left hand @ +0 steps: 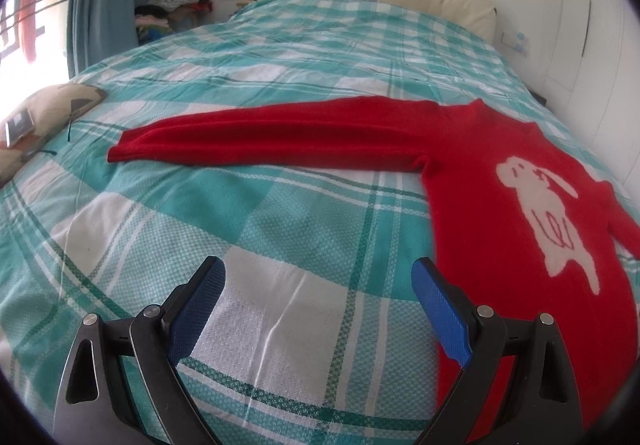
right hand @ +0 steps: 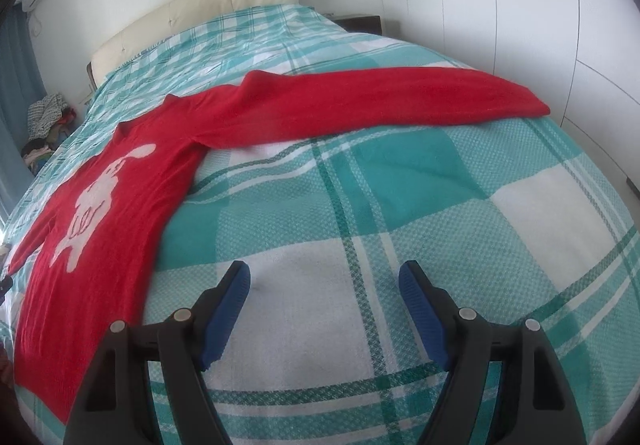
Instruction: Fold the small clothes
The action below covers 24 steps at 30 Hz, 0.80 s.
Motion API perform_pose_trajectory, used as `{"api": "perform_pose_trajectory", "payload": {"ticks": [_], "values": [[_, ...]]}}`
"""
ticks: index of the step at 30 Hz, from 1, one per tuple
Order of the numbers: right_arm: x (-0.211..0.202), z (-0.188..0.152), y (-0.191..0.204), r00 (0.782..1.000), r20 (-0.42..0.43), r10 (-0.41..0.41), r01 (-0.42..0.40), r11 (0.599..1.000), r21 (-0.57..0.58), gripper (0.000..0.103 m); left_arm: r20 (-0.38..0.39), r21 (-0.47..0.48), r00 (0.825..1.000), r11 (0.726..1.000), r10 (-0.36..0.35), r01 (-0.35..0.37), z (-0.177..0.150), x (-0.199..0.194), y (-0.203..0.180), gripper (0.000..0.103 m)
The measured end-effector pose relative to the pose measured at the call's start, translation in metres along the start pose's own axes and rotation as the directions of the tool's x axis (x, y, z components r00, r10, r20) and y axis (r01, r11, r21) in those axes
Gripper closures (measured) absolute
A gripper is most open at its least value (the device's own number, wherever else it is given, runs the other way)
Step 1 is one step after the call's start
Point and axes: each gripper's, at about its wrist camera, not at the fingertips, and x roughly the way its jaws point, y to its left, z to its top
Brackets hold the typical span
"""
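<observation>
Left wrist view: my left gripper (left hand: 318, 277) hangs spread wide over bare bedspread (left hand: 280, 213), nothing between its pads. The sweater (left hand: 500, 213) lies flat on the right, front up, its near side edge just beside my right pad. One sleeve (left hand: 280, 137) stretches far out to the left, well clear of the pillow (left hand: 44, 117) at the left edge. It looks a soft, light knit; I judge it will droop and stretch if lifted by one point, so the cuff or the hem corners seem the best holds.

Right wrist view: my right gripper (right hand: 324, 279) is also spread and empty, above bare bedspread. The sweater sits left, and its other sleeve (right hand: 400, 93) reaches right, its cuff near the bed's right edge. Plenty of open bed lies between gripper and sleeve.
</observation>
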Motion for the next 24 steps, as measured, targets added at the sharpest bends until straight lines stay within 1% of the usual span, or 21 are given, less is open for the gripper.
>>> {"api": "perform_pose_trajectory", "payload": {"ticks": [1,3,5,7,9,13,18,24], "values": [[0.001,0.000,0.001,1.000,-0.002,0.000,0.000,1.000,-0.008,0.024,-0.025,-0.017,1.000,1.000,-0.004,0.003,0.000,0.005,0.003,0.008],[0.005,-0.002,0.006,1.000,-0.015,-0.007,0.006,1.000,-0.030,0.018,-0.067,-0.061,0.998,0.998,-0.010,0.006,-0.001,0.014,0.010,0.008],[0.010,-0.003,0.009,1.000,-0.026,-0.016,0.015,0.999,-0.052,0.013,-0.089,-0.100,0.996,0.995,-0.022,0.013,-0.002,0.018,0.017,0.008],[0.013,-0.004,0.011,0.999,-0.030,-0.020,0.018,0.998,-0.068,0.010,-0.096,-0.119,0.995,0.993,-0.026,0.014,-0.004,0.019,0.019,0.008],[0.014,-0.004,0.011,0.999,-0.033,-0.017,0.015,0.997,-0.076,0.007,-0.097,-0.110,0.995,0.994,-0.016,0.005,-0.004,0.019,0.017,0.008],[0.014,-0.005,0.011,0.999,-0.035,-0.014,0.012,0.997,-0.075,0.006,-0.104,-0.070,0.995,0.997,0.015,-0.022,-0.006,0.019,0.009,0.007],[0.016,-0.005,0.014,0.999,-0.043,-0.021,0.017,0.996,-0.091,0.003,-0.123,-0.046,0.991,0.998,0.045,-0.050,-0.006,0.022,0.007,0.006],[0.016,-0.005,0.016,0.999,-0.045,-0.024,0.019,0.995,-0.097,0.002,-0.122,-0.045,0.991,0.997,0.050,-0.056,-0.006,0.020,0.006,0.006]]}}
